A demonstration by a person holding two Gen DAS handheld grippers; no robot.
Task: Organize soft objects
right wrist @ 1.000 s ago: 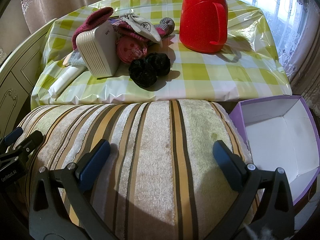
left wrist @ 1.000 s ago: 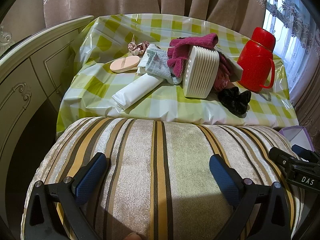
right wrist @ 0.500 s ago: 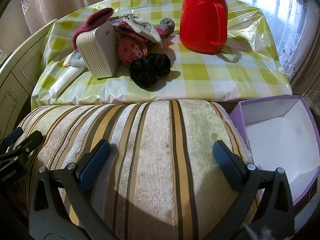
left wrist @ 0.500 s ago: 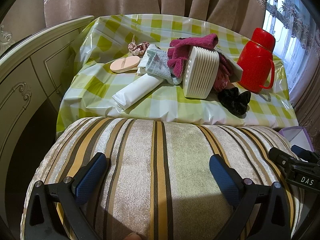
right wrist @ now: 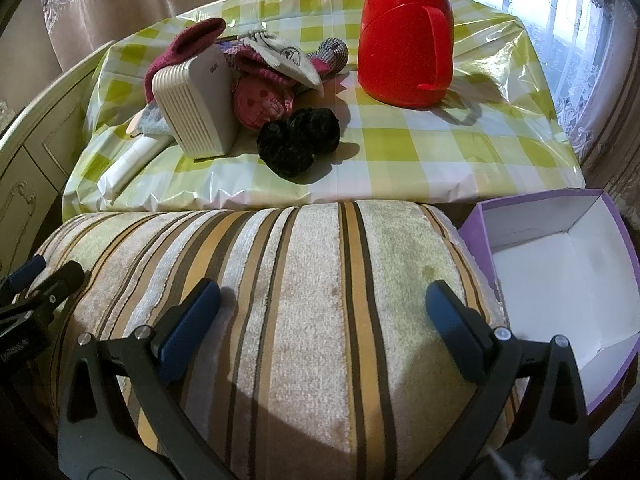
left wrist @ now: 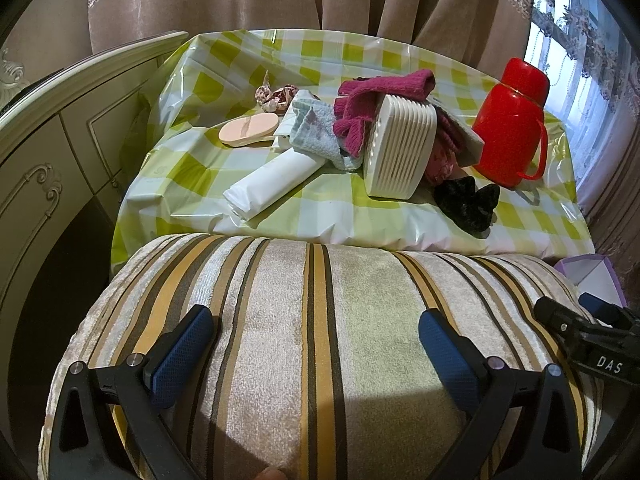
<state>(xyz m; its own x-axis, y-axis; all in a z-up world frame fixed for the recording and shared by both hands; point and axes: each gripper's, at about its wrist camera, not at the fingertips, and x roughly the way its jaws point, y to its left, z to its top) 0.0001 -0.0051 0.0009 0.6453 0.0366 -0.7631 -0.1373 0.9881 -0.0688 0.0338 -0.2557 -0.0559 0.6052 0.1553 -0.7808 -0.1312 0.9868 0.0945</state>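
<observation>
A heap of soft things lies on the checked table: a maroon knit glove, a pale blue cloth, a black scrunchie, a patterned scrunchie, a pink pouch and a white glove. My left gripper hangs open over the striped cushion, well short of the table. My right gripper is open too, above the same cushion, beside the open purple box.
A ribbed white device stands in the heap. A red thermos jug sits at the table's right. A white packet and a peach sponge lie left. A cream cabinet flanks the left; curtains hang behind.
</observation>
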